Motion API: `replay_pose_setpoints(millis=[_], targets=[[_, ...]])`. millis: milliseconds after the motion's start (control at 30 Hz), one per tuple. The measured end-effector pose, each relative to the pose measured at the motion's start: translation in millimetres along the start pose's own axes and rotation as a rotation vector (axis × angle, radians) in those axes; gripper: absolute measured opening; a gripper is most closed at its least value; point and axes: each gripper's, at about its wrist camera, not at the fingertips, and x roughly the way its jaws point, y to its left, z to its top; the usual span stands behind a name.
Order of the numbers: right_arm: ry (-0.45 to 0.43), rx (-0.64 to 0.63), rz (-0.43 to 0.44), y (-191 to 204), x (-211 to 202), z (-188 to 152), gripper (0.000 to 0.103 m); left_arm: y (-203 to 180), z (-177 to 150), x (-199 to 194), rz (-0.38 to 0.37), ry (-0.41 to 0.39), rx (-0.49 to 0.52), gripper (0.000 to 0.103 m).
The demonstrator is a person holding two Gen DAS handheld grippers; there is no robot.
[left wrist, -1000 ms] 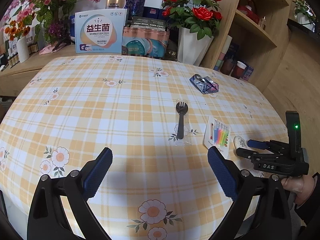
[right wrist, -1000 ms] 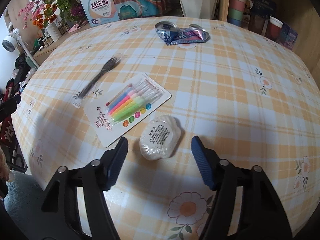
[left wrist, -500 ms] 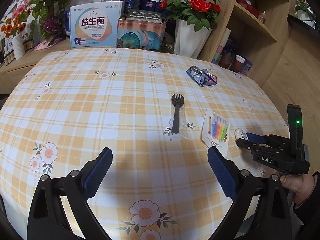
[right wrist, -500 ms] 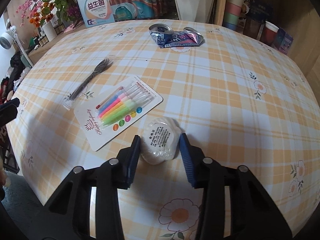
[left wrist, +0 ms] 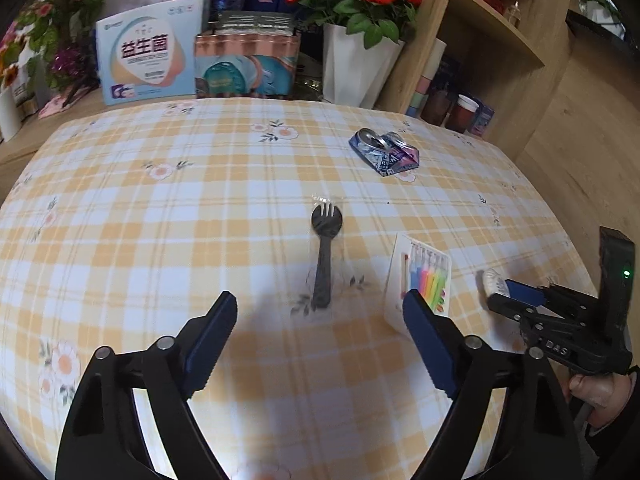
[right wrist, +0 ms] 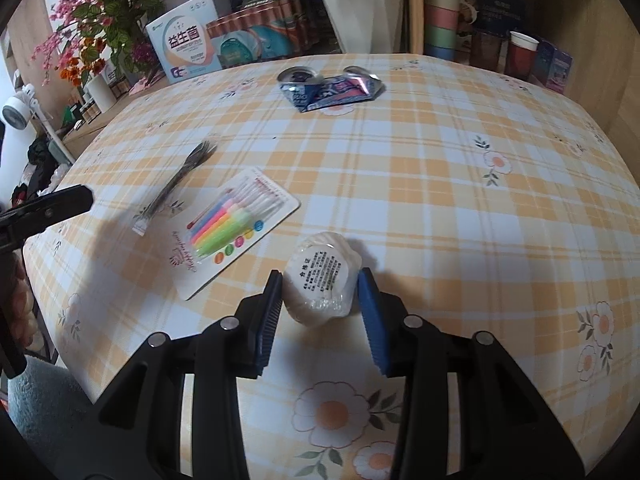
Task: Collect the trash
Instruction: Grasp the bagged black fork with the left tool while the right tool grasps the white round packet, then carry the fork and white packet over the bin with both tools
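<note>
A black plastic fork (left wrist: 326, 256) in a clear wrapper lies on the checked tablecloth (left wrist: 160, 220). My left gripper (left wrist: 320, 300) hovers just short of its handle end, jaws closing but still wide, nothing between the pads. My right gripper (right wrist: 320, 280) is shut on a white shell-shaped wrapped packet (right wrist: 320, 256), both pads pressing its sides. The left wrist view shows that gripper (left wrist: 500, 292) and packet (left wrist: 492, 280) at the right table edge. A card of coloured candles (right wrist: 232, 232) lies between fork (right wrist: 180, 180) and packet. A crushed blue can (left wrist: 384, 152) rests farther back.
Behind the table stand a blue-and-white box (left wrist: 148, 60), a pack of cans (left wrist: 248, 66) and a white vase of red roses (left wrist: 356, 60). A wooden shelf with cups (left wrist: 460, 108) is at the right. A left gripper finger (right wrist: 52, 208) enters the right wrist view at the left.
The right jaws closed onto the white packet and now grip it. The left gripper moved closer to the fork, and its jaws have narrowed a little.
</note>
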Motion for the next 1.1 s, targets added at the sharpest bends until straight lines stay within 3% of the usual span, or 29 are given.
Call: replay_pose_setpoints(millis=[100, 233, 433, 567, 667, 733, 800, 1100], targets=[[-0.010, 0.020, -0.002, -7, -4, 2, 0.041, -3, 18, 25, 0.007, 0.023, 0.020, 0.078], [-0.022, 0.028, 0.002, -11, -10, 3, 0.040, -7, 35, 57, 0.007, 0.073, 0.056, 0.062], [-0.041, 0.034, 0.012, -12, -20, 4, 0.040, -13, 38, 87, 0.054, 0.132, 0.106, 0.061], [-0.044, 0.042, 0.012, -15, -23, 3, 0.040, -13, 34, 94, 0.097, 0.146, 0.103, 0.054], [-0.041, 0.050, 0.005, -17, -24, 3, 0.040, -16, 32, 93, 0.123, 0.141, 0.140, 0.039], [-0.044, 0.057, -0.005, -19, -27, 2, 0.040, -17, 32, 91, 0.128, 0.142, 0.146, 0.021], [-0.050, 0.063, -0.010, -21, -31, 2, 0.040, -18, 30, 89, 0.144, 0.148, 0.157, 0.010], [-0.067, 0.062, -0.035, -21, -54, -1, 0.040, -24, 26, 55, 0.171, 0.093, 0.188, 0.009]])
